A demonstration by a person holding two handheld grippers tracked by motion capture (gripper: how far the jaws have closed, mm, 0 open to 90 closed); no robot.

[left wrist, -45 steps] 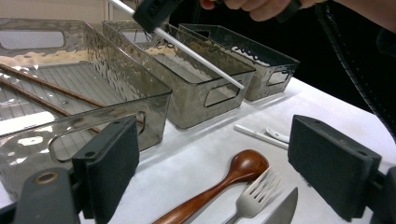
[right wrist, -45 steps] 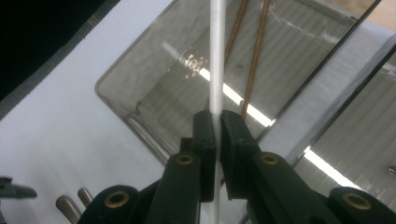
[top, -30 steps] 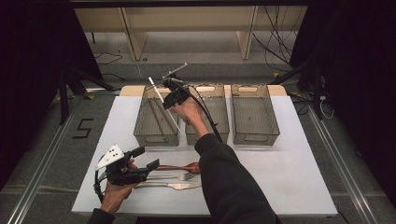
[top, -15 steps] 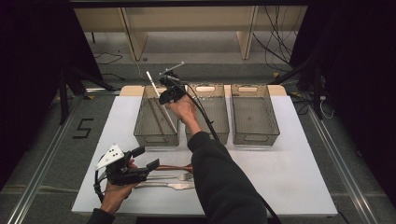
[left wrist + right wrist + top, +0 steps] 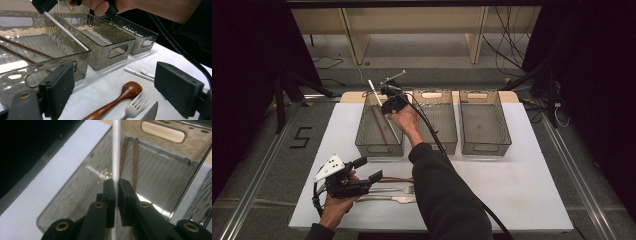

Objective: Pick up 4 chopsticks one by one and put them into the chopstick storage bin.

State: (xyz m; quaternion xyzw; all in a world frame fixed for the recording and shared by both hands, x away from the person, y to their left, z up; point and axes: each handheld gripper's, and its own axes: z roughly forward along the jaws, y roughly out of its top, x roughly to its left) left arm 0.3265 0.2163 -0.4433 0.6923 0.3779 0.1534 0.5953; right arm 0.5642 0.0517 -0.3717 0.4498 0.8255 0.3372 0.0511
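White chopstick (image 5: 116, 150) clamped between closed jaws of right gripper (image 5: 115, 186), slanting over left bin (image 5: 362, 131) at 11 o'clock on table (image 5: 532, 185). Two brown chopsticks (image 5: 129, 157) lying on bin floor beneath. Left gripper (image 5: 369, 170) at 7 o'clock, jaws apart, empty, just above wooden spoon (image 5: 117, 98), fork (image 5: 133, 106), knife (image 5: 150, 113).

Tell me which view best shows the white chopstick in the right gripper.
The right gripper view: the white chopstick is pinched between the right gripper jaws above the left bin. The high view shows it slanting into that bin; the left gripper view shows its lower length.
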